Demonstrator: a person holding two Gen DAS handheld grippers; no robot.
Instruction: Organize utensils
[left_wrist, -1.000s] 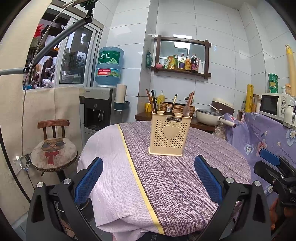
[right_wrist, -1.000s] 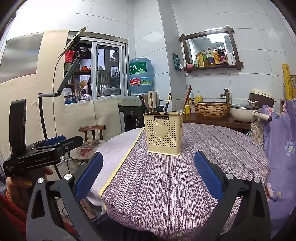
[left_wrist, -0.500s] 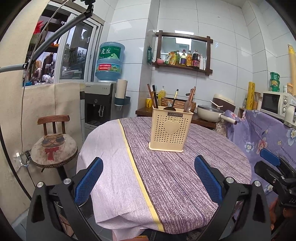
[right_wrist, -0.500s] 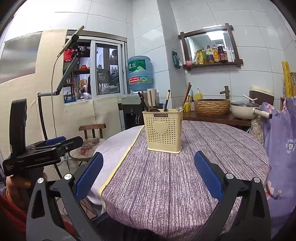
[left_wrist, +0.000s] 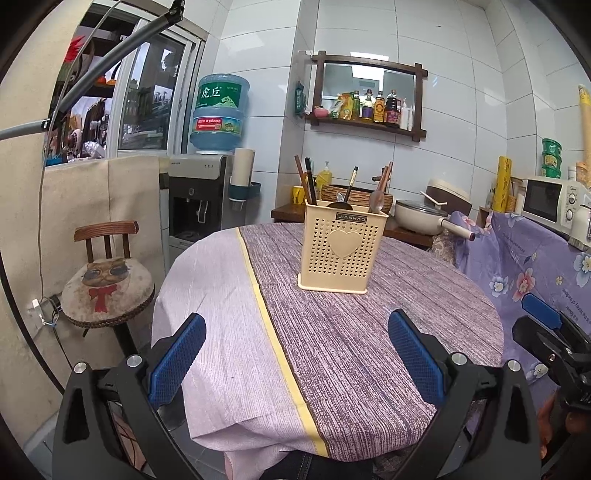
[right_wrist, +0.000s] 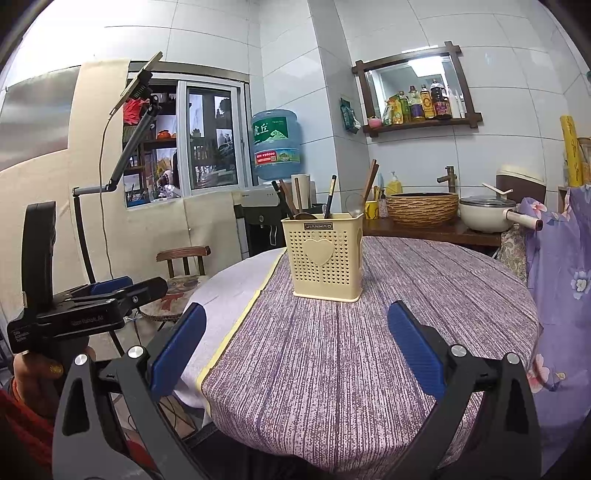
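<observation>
A: Left wrist view, what did you have?

B: Left gripper (left_wrist: 295, 354) was spread wide with nothing between the blue pads (left_wrist: 176, 363). It hung over the near edge of the round table (left_wrist: 424, 332), above the yellow stripe (left_wrist: 266, 317) in the tablecloth. Utensil holder (left_wrist: 341, 249), cream plastic with a heart on the front, stood upright on the purple half of the cloth, well ahead of the fingers. Chopsticks (left_wrist: 307, 181) and spoons (left_wrist: 376, 201) stuck out of the top. Couldn't tell which compartment each sat in.

A: Other gripper visible there?

B: Yes, right gripper (left_wrist: 550, 332) at the right edge, just off the table rim. Only partly in frame.

A: Surroundings?

B: Chair (left_wrist: 107, 280) with a cat cushion on the left, water dispenser (left_wrist: 201, 192) behind it, pan (left_wrist: 421, 218) on the counter past the table.

A: Right wrist view?

B: Right gripper (right_wrist: 295, 352) was also wide apart and empty, over the near table edge (right_wrist: 498, 332). Utensil holder (right_wrist: 325, 258) stood upright ahead, slightly left of centre, near the yellow stripe (right_wrist: 240, 317), well apart from the fingertips. Chopsticks (right_wrist: 371, 179) leaned out of its top right. Left gripper (right_wrist: 122, 290) showed at the far left, held in a hand (right_wrist: 37, 373), beside the table. From that side angle I couldn't judge its gap.
</observation>
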